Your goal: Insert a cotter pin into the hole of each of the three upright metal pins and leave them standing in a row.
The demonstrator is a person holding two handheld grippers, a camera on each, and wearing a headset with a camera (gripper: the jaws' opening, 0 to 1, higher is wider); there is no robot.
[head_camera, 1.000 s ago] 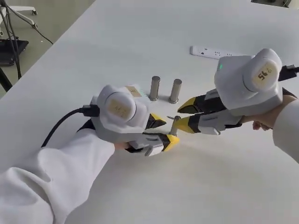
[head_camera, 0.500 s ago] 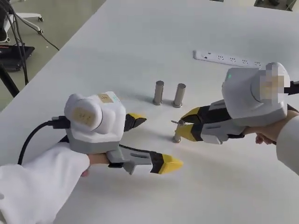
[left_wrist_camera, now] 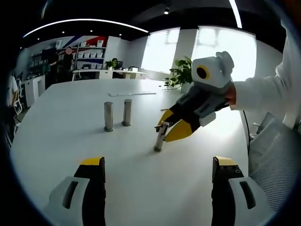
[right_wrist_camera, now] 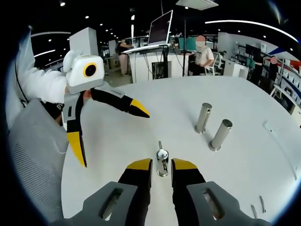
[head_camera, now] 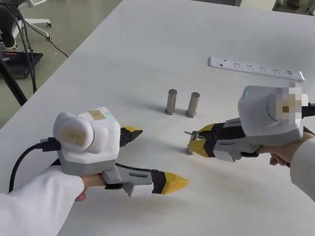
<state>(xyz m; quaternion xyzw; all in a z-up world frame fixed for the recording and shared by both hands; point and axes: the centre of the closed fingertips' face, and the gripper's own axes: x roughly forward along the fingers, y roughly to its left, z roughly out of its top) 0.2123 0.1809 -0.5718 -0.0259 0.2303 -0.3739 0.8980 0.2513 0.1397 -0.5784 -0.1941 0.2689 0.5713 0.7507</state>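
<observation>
Two bare metal pins (head_camera: 171, 101) (head_camera: 193, 104) stand side by side on the white table (head_camera: 147, 49). In front of them a third pin (head_camera: 191, 146) stands upright with a cotter pin (head_camera: 189, 132) lying through its top. My right gripper (head_camera: 201, 138) is at that pin, jaws nearly together on the cotter pin's near end (right_wrist_camera: 162, 165); its thin tip (right_wrist_camera: 160, 143) pokes out the far side. My left gripper (head_camera: 156, 156) stands open and holds nothing, well to the left of this pin (left_wrist_camera: 159, 140).
A white power strip (head_camera: 256, 69) lies at the far right of the table. The left gripper's black cable (head_camera: 22, 160) trails off the near left edge. Desks, a monitor and seated people (right_wrist_camera: 204, 54) are beyond the table.
My left gripper has let go of the front pin, opened wide and drawn back to the left. The right gripper stays at the pin's top with the cotter pin.
</observation>
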